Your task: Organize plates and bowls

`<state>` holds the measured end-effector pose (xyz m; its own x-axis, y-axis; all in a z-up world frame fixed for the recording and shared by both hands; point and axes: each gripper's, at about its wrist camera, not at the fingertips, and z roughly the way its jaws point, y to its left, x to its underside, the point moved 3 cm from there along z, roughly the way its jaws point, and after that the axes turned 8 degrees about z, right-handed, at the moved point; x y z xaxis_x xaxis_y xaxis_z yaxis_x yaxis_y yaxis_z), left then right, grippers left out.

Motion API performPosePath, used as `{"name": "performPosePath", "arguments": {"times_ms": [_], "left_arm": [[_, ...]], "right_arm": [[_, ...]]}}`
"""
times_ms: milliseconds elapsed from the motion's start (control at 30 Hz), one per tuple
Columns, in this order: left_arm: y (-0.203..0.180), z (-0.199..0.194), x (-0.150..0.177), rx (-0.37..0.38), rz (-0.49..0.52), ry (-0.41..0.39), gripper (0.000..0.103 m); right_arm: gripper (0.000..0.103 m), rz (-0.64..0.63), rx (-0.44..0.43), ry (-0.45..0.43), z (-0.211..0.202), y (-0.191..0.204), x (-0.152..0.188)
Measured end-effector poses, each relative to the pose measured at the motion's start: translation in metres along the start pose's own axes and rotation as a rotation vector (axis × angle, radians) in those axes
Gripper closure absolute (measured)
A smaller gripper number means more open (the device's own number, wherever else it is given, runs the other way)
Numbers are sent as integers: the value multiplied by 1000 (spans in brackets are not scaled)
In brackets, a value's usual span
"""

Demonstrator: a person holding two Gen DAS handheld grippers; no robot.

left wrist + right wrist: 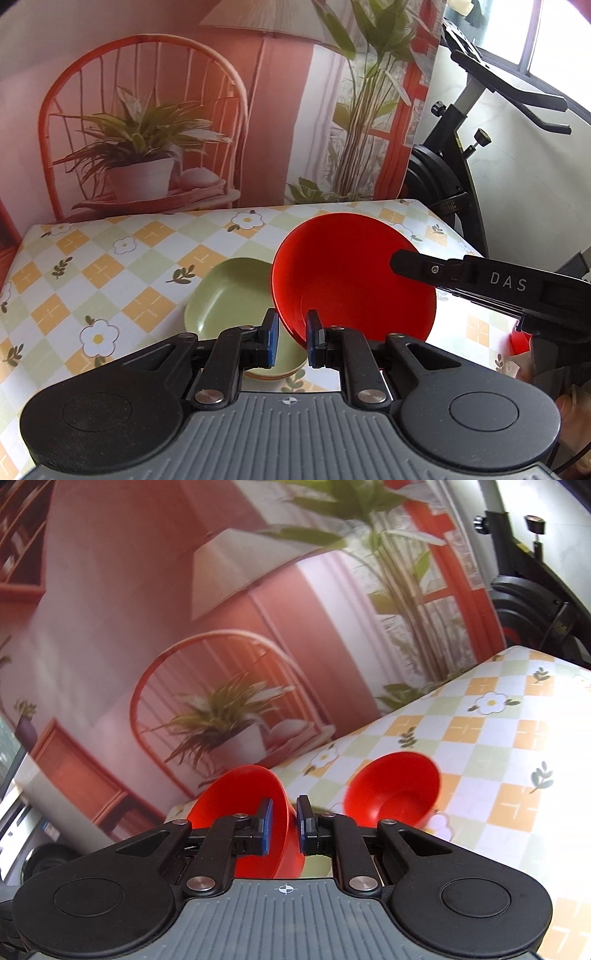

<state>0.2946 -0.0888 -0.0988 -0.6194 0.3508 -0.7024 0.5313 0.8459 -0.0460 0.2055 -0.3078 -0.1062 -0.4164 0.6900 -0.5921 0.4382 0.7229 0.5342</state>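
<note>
Left gripper [291,338] clamped on red bowl [351,273] rim.

The bowl is tilted above the green plates [229,295] stacked on the checked tablecloth [110,266]. The right gripper [406,263] finger reaches the bowl's far rim.

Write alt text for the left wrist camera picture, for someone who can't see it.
The left gripper is shut on the rim of a tilted red bowl, held above green plates on a floral checked tablecloth. The right gripper reaches in over the bowl's far rim.
</note>
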Motion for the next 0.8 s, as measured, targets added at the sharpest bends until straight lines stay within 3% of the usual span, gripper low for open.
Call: {"name": "performPosePath", "arguments": {"times_ms": [300,567,800], "left_arm": [[-32,61,-34,40,50,29,87],[-44,118,-56,58,77,80,87],[-41,153,-51,29,68,148,87]], "right_arm": [[89,68,32,-80,15,-56,-37],[89,113,82,-71,49,-100,-55],[89,134,79,-36,73,-117,-55]]}}
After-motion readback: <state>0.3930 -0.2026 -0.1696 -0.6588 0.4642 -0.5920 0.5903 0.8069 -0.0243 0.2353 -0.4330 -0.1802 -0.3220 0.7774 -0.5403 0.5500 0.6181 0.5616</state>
